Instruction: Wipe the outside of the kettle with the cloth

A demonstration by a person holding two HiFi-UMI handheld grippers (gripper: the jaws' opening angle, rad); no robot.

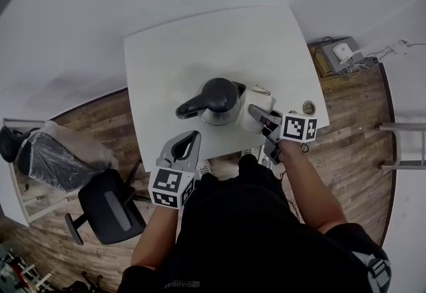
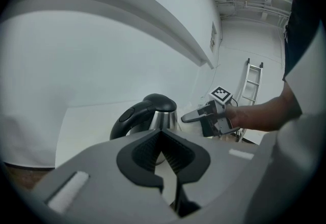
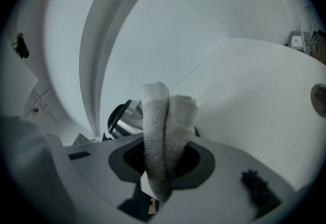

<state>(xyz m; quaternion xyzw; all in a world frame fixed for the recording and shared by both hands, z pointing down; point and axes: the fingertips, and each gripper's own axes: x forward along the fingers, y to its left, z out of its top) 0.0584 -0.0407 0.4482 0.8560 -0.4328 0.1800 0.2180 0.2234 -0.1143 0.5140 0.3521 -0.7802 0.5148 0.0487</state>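
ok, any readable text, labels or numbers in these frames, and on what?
White print on the person's black garment: upside down, too blurred to read.
Left gripper's marker cube, right gripper's marker cube: black-and-white square patterns, no letters.
Steel kettle with black lid, white terry cloth: no print visible.

Head view: high above the person, pointing steeply down; counter (image 1: 200, 52) towards 12 o'clock, person's body at 6, kettle (image 1: 216, 102) about centre, far off.

Left gripper view: sits low behind the left gripper (image 2: 162, 134), faces across the counter; kettle (image 2: 153, 113) at 12 o'clock, mid-range, right gripper (image 2: 189, 116) at 2 o'clock.

Right gripper view: very close in, cloth (image 3: 163, 136) fills the centre, kettle (image 3: 125, 118) peeks out at 9 o'clock, counter (image 3: 254, 95) at 2 o'clock.

All three views share the kettle and counter; head view also takes in both grippers.
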